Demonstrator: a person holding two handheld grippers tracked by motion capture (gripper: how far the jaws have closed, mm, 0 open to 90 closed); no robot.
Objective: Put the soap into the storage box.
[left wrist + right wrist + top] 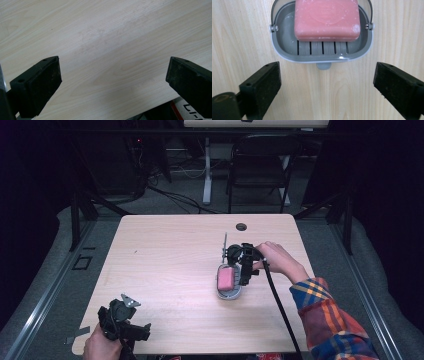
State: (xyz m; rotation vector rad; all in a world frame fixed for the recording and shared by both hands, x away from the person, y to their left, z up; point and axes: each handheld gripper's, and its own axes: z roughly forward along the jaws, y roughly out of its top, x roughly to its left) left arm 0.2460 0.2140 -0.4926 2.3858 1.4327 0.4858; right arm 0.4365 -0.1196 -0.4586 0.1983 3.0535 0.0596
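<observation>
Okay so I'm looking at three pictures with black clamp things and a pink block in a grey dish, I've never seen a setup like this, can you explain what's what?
A person sits at a wooden table holding a two-jaw gripper in each hand. The high view looks down from above. The other two pictures come from cameras riding on each gripper, looking along its black jaws.

On the table stands a grey soap dish with a pink soap lying in it.

The left gripper sits open over bare wood at the near corner. The right gripper is open just in front of the dish, with nothing between its jaws. Neither holds anything.
</observation>
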